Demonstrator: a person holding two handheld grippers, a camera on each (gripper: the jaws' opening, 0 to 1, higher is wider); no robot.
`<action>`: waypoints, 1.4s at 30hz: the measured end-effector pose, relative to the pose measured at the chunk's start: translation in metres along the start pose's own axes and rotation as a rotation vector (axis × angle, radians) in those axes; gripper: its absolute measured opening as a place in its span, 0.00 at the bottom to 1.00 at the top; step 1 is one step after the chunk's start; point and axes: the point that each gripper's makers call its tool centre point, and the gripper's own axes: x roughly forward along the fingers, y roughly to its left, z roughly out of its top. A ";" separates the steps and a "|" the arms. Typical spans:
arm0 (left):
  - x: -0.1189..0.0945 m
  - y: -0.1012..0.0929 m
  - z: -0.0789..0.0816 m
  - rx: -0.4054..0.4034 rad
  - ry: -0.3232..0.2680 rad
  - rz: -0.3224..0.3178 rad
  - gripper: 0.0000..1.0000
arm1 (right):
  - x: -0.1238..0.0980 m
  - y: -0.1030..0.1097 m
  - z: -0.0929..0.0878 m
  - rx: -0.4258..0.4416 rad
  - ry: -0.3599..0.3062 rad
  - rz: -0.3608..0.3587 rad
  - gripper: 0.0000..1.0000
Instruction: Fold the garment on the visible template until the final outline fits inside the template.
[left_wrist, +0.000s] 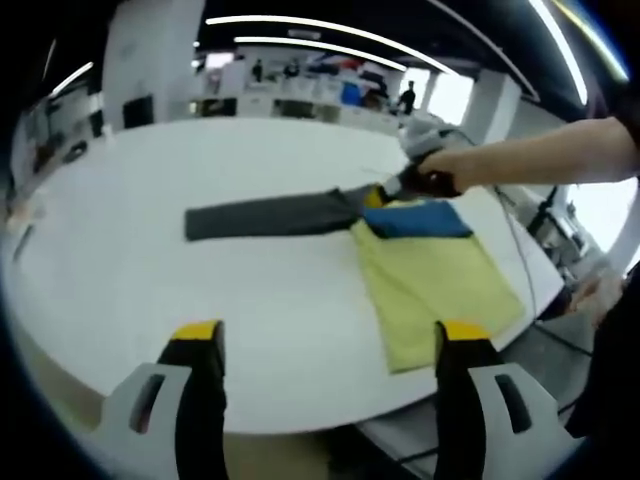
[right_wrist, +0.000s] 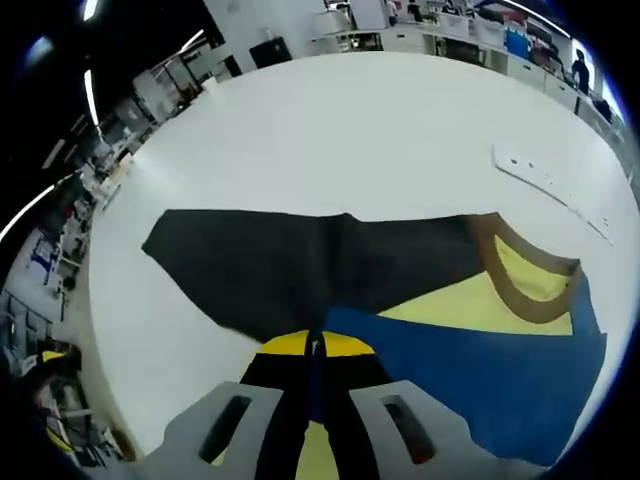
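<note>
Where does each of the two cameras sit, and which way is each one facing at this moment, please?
Left gripper view: rides the open left gripper, held back above the near edge of the white table, facing the garment; the person's arm and right gripper reach in from the right.
Right gripper view: rides the right gripper, low over the garment, jaws shut on the cloth.
Shared: garment, table.

I see a white table (left_wrist: 120, 260), a yellow template sheet (left_wrist: 440, 290) lying flat near its edge, the dark, blue and yellow garment (left_wrist: 300, 213) spread across both, sleeve stretched out.
</note>
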 end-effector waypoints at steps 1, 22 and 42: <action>0.000 -0.001 0.001 0.001 0.000 -0.001 0.82 | -0.001 0.000 -0.001 -0.005 0.002 -0.001 0.03; -0.004 -0.010 0.002 0.025 0.003 -0.016 0.82 | -0.009 0.012 -0.055 -0.206 0.061 -0.004 0.01; 0.007 -0.051 0.038 0.114 -0.033 -0.073 0.85 | -0.089 -0.007 -0.055 -0.256 -0.206 0.115 0.36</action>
